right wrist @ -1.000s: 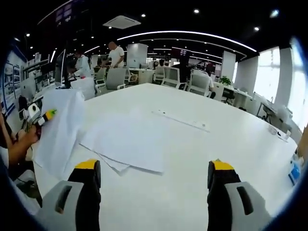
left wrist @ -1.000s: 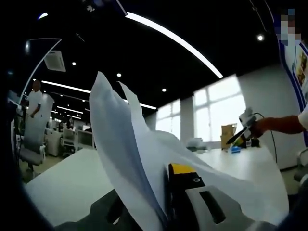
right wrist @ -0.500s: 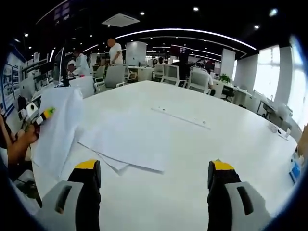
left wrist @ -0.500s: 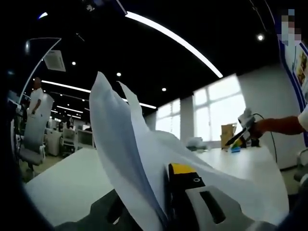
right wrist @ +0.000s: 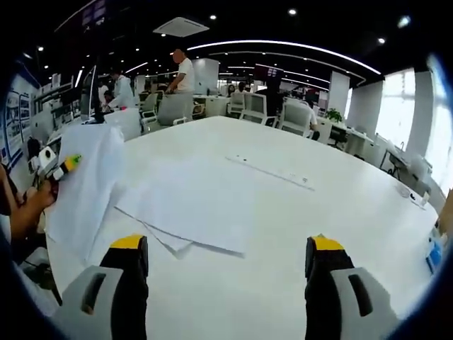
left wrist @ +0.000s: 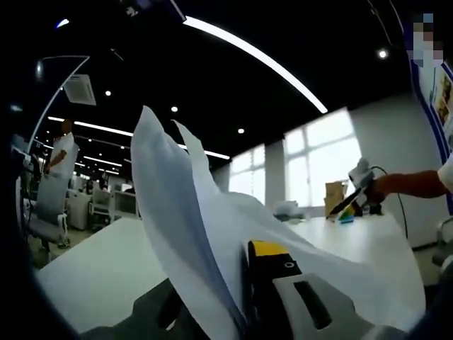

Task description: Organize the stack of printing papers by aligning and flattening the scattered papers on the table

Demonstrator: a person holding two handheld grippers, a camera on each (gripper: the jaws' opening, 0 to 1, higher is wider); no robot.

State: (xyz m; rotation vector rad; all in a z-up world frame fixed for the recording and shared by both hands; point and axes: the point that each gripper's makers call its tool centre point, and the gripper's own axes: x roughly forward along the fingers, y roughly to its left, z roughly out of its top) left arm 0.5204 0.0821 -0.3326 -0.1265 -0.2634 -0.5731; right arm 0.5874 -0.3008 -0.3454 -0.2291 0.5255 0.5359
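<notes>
Sheets [left wrist: 212, 241] being pinched by left gripper [left wrist: 241, 297], held up off table [right wrist: 297, 234]. Right gripper [right wrist: 225, 265] being held wide open, nothing in it. More papers [right wrist: 191, 205] lying on table. Held sheets could get creased if squeezed or dropped crooked.

White table [right wrist: 340, 234], scattered papers [right wrist: 187, 205]

The left gripper view looks up along its jaws, close behind lifted paper [left wrist: 191, 234], toward the ceiling and windows. The right gripper view looks level and low across the table [right wrist: 297, 234]. Both share the table, and each catches the other gripper
</notes>
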